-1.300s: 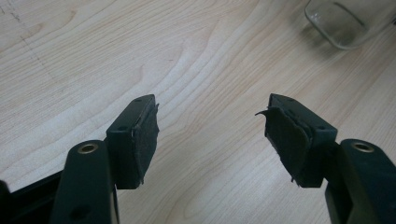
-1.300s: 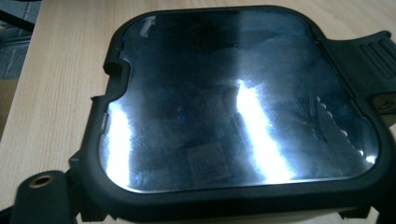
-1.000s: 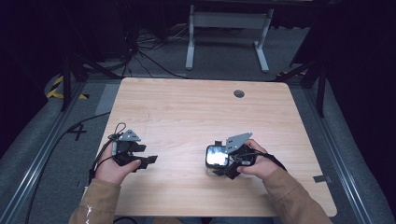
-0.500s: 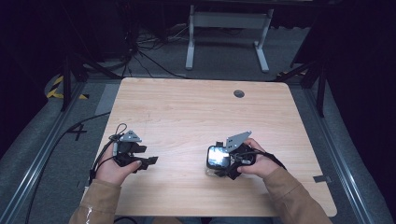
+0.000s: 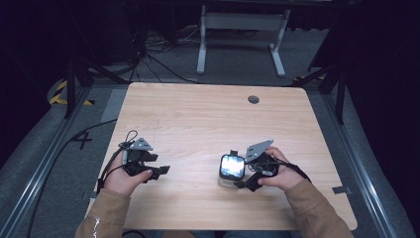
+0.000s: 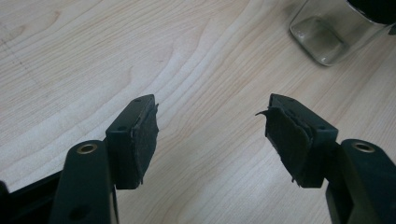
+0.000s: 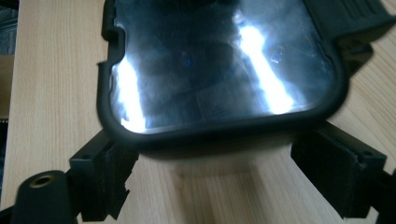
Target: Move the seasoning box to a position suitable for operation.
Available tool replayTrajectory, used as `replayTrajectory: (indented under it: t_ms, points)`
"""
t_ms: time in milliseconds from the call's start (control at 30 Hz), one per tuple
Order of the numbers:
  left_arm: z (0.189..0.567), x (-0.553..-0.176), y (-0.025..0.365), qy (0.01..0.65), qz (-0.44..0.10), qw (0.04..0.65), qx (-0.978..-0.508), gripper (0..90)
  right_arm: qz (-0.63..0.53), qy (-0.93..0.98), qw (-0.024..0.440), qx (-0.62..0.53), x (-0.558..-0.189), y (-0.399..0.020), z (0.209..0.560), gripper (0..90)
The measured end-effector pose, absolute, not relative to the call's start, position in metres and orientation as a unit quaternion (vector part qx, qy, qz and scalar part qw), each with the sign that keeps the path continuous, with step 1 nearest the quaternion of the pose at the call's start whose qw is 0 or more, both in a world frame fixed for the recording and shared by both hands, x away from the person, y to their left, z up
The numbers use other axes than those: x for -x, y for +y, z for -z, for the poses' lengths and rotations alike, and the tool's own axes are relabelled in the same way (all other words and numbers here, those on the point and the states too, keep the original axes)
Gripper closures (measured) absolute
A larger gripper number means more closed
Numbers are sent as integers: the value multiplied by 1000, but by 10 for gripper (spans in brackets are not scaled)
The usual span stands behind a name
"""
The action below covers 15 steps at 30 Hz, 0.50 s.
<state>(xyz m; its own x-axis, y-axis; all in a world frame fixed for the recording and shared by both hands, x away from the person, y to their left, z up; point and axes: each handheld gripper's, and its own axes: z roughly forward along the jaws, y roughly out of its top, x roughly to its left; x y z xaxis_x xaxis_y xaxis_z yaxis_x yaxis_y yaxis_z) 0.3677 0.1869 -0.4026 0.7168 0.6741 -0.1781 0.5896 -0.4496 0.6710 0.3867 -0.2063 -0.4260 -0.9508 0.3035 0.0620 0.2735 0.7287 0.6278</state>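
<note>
1. A clear square glass jar with a glossy black lid [image 5: 231, 169] stands on the light wooden table [image 5: 208, 119], near the person's edge and right of centre.
2. In the high view the lid shines white with reflected light, and the glass body shows just below it.
3. The right gripper view looks down on the lid [image 7: 219, 65] from close up: a dark, rounded-square top with two bright streaks of light. The glass body is hidden beneath it there.
4. The left gripper view shows the jar's clear glass base [image 6: 327, 35] at its upper right, well apart from that gripper's jaws. I cannot make out anything inside the jar.
5. The right gripper [image 5: 245, 176], held in the person's right hand [image 5: 277, 173], has its jaws either side of the jar. In its own view both pads sit just under the lid's edge; whether they press the glass I cannot tell.
6. The left gripper [image 5: 161, 171], in the left hand [image 5: 124, 176], rests at the near left of the table. Its jaws stand wide apart over bare wood, with worn black pads [image 6: 144, 135].
7. Compared with a second ago, both grippers and the jar sit in nearly the same places.
</note>
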Motion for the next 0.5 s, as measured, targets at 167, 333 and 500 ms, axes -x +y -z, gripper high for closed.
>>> replayTrajectory:
  t_ms: [167, 333, 500]
  points:
    - [400, -369, 183, 363, -56, 374, -852, 348, -336, 924, 38, -178, -379, -222, 414, 184]
    - [398, -369, 179, 359, -52, 375, -853, 349, -373, 908, 48, -185, -369, -235, 395, 236]
    - [398, -371, 174, 352, -50, 376, -856, 349, -412, 888, 81, -189, -361, -242, 378, 519]
